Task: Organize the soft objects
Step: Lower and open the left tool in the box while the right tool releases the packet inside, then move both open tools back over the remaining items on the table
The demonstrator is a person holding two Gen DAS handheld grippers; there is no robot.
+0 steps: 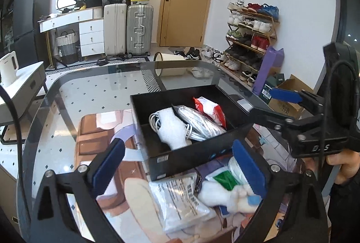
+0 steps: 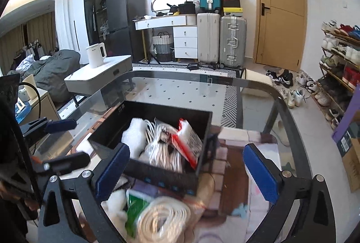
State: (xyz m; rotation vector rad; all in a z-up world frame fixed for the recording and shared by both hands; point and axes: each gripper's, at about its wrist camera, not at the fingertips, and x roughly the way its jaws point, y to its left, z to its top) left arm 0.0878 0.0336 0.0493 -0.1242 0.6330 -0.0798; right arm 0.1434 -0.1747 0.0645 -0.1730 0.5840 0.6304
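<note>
On the glass table (image 1: 67,90) a black box (image 1: 193,153) is sitting with some soft things already inside: a white foam piece (image 1: 171,128), a bag of white cable (image 1: 200,123) and a red and white packet (image 1: 209,108).

More soft things are waiting in a pile just in front of the box, on the near side. They are a flat white packet (image 1: 180,202), a fluffy white toy (image 1: 227,195), a green pack (image 1: 225,180) and a rope coil (image 2: 162,220).

Both grippers are hanging over this pile and pointing toward the box. The left gripper (image 1: 177,171) is holding nothing, and its jaws are standing wide apart. The flat packet and the toy are lying right between and below them. The right gripper (image 2: 186,175) is also holding nothing, with its jaws wide apart. The rope coil is lying low between them, a little toward its left jaw.

The pile is close to both hands, so either one could go next. I think the right hand is best placed for the coil, which is round and has no long side. It would need to go down, close, then carry the coil forward into the box.
</note>
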